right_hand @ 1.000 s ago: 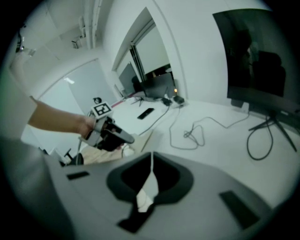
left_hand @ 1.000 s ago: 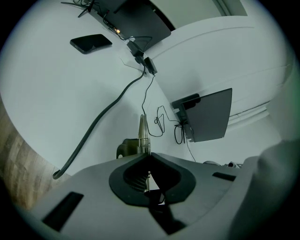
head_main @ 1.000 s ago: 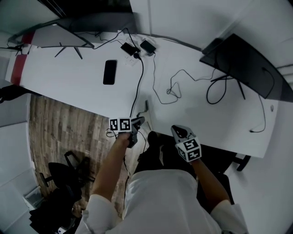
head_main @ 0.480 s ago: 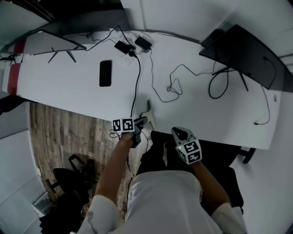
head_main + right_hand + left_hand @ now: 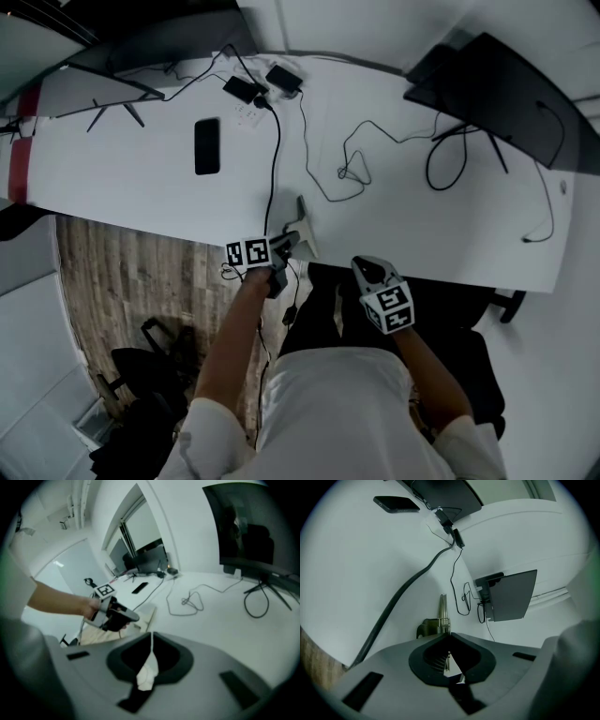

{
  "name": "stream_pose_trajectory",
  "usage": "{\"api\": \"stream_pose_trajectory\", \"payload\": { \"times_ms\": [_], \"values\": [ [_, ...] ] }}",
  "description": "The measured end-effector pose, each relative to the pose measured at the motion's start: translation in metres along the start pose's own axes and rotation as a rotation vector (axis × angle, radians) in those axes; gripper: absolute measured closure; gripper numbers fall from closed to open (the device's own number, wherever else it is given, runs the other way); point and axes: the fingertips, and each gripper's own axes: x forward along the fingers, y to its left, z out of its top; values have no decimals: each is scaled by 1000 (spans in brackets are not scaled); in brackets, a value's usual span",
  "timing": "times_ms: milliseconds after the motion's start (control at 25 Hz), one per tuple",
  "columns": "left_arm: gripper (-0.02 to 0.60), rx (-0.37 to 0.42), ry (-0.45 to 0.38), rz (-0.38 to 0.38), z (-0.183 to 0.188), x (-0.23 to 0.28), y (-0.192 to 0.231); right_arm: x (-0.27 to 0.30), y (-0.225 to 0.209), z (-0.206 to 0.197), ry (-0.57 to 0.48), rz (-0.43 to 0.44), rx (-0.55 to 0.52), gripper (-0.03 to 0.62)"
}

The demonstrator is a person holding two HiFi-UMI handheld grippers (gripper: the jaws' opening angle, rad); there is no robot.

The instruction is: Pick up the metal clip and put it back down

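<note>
The metal clip (image 5: 304, 227) lies on the white table (image 5: 141, 178) close to its front edge, its long arms pointing away from me. In the left gripper view the clip (image 5: 442, 616) shows its spring and arms just beyond the jaw tips, and its near end is hidden behind them. My left gripper (image 5: 292, 240) is at the clip's near end with its jaws shut (image 5: 449, 634); I cannot tell whether it touches the clip. My right gripper (image 5: 364, 265) hangs off the table's front edge, to the right of the clip, shut (image 5: 151, 633) and holding nothing.
A thick black cable (image 5: 274, 159) runs from adaptors (image 5: 262, 82) at the back down past the clip and over the edge. A phone (image 5: 206, 145) lies to the left and a thin looped wire (image 5: 354, 169) at centre. Monitors (image 5: 497, 94) stand at both back corners.
The head view has drifted, so the table sits a little higher in the picture. The left gripper's tips have come slightly nearer the clip. The right gripper has kept its place.
</note>
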Motion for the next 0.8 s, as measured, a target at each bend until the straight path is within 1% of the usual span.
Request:
{"api": "stream_pose_trajectory", "payload": {
  "times_ms": [120,160,200,240,320,360,600,800],
  "values": [
    [541,1,-7,2,0,0,3,0,3,-3,3,-6,3,560],
    [506,1,-7,1,-1,-1,4,0,4,-4,3,-8,3,560],
    [485,1,-9,-1,-1,-1,4,-1,6,-4,3,-9,3,560],
    [478,0,-14,-3,-2,-2,5,-2,7,-4,1,-10,2,560],
    [437,-3,-30,-5,-1,-4,6,-4,10,-2,-5,-14,-4,560],
    [428,-2,-39,-6,0,-5,6,-5,11,-1,-8,-16,-8,560],
    [419,-13,-105,0,6,-22,11,-17,18,4,-29,-39,-25,560],
    [419,36,-172,23,13,-49,11,-31,25,7,-48,-60,-48,560]
  ]
}}
